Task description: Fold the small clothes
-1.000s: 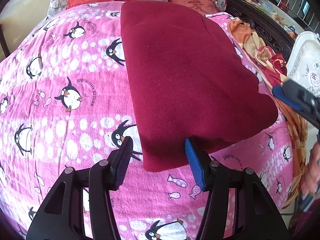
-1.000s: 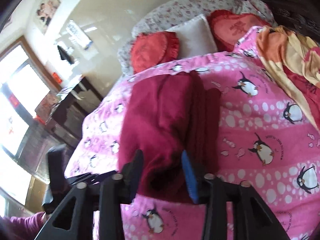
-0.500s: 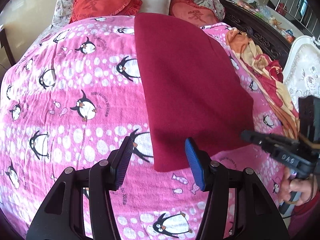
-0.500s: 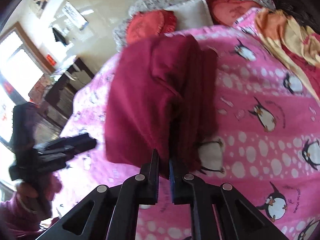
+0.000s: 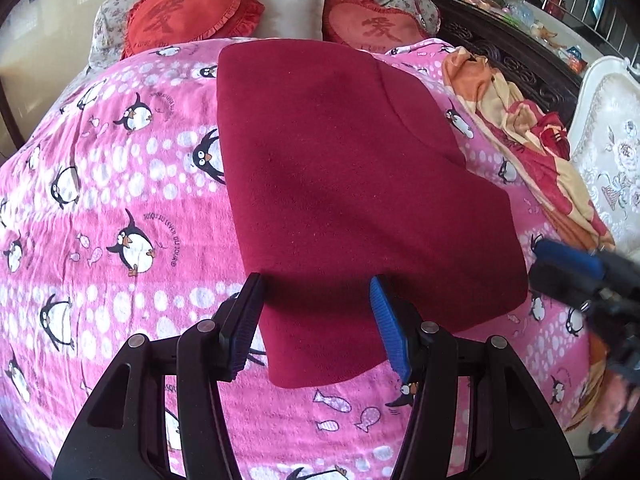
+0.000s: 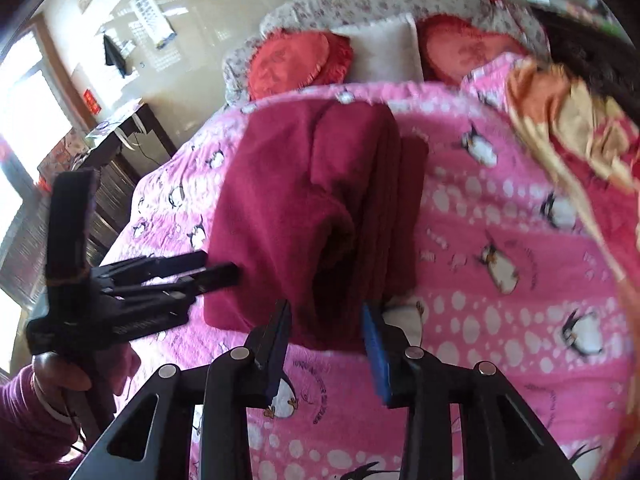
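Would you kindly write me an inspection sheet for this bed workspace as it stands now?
Surface: pink penguin-print bedspread, lightly wrinkled.
Job's things: dark red fleece garment, folded flat, lying on the bedspread.
Clutter: crumpled orange-and-red patterned cloth along the bed's edge.
Grippers: left gripper with jaws open astride the garment's near edge; right gripper with jaws open at its layered edge.
Cables: nothing seen.
Surroundings: two red heart-shaped cushions, a white pillow, dark carved bed frame.
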Available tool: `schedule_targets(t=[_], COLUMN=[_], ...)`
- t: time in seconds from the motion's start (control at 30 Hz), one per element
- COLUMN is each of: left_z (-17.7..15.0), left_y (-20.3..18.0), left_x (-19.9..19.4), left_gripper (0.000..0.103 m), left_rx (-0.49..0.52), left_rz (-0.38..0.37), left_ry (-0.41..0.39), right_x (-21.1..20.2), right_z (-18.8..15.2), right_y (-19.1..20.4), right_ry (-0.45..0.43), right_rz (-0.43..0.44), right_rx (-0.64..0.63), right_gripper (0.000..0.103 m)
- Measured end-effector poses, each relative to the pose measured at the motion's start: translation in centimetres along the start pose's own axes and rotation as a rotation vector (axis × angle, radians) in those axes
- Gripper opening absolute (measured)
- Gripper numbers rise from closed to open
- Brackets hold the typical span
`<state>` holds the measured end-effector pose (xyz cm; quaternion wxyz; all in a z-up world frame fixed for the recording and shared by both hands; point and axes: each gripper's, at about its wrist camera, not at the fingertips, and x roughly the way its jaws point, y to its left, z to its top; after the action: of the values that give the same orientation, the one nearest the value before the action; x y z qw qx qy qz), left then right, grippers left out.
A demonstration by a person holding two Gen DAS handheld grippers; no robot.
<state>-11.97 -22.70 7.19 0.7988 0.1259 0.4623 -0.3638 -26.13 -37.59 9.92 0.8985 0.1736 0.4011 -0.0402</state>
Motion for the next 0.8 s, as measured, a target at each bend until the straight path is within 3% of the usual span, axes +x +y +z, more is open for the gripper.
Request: schedule_targets(t=[0.23,0.3,0.37,0.43,0.5,0.57,0.7,0.77,0.8], left_z=[0.2,0.2,0.2,0.2,0.1,0.2,0.8,1.3,1.6], left_y=[0.1,0.0,-0.1,-0.1,0.0,0.6,2.9,4.0,4.7], left_x=[0.2,0.3,0.3,0.5,0.5,0.2,-0.3,-0.1,0.0], left_gripper=[0.054,0.054,0.054,0.054,0.054,0.054,0.054,0.067,0.068], left_rx=[-0.005,-0.001,0.005,0.010,0.008,-0.008,-0.071,-0.114,-0.144], left_rz=[-0.001,0.006,0.003,0.003,-0.004,-0.044,-0.140,-0.173,-0.198], left_ry=[0.006,0.006,0.004,0.003,0.003,-0.006,-0.038,-0.043,-0.050], right_x=[1.2,3.0,5.2,6.3,6.4,6.1,5.9,6.1,6.2], right_z=[4.1,4.9,4.9,4.5,4.1,3.9,3.8,3.9,4.1], right_y=[1.5,0.9,0.1,-0.9,-1.6,-1.8,-3.1,-3.8,-4.1], right_ry=[-0.094,-0.090,-0.052,-0.025,-0.054,-0.070,-0.087,-0.083,-0.080], right_rz=[-0.045,-0.079,-0.168,-0.174,-0.168,-0.195,-0.129,-0.076,-0.047], right_rx=[-0.046,-0.033,-0.027,-0.007,0.008,-0.007,0.046,0.070,0.080], right_gripper=[0.034,0.034,0.034,0.035,0.050,0.057,0.068,0.068,0.068])
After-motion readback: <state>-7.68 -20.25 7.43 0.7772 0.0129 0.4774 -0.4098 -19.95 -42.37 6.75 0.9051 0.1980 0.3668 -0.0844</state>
